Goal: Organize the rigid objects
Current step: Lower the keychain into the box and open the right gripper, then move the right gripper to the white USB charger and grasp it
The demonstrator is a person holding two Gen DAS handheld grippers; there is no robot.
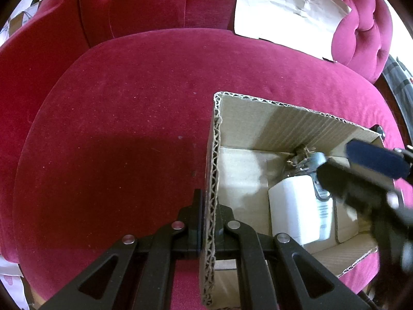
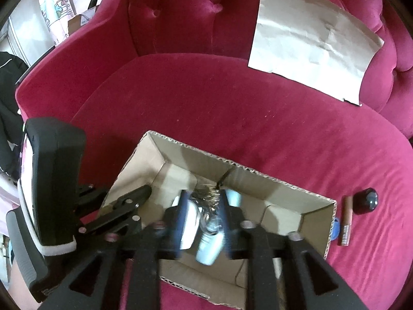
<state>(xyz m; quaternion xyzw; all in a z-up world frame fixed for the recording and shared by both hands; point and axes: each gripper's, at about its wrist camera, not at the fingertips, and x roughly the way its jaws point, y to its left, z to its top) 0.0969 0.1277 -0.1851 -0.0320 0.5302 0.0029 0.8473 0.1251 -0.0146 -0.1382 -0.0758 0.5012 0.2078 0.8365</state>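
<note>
Both grippers work at the cardboard box (image 2: 294,193) on the red sofa: the left gripper (image 1: 207,222) pinches its wall. Inside it, the right gripper (image 2: 204,214) clamps a blurred pale bottle (image 2: 210,245), long axis lying along the fingers.

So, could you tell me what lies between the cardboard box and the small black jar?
In the right wrist view, a brown tube lies on the cushion between the cardboard box and black jar.

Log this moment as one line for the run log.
left gripper: shut on cardboard box wall | right gripper: over box, state unclear | in box: white block | outside: brown tube, black cap
</note>
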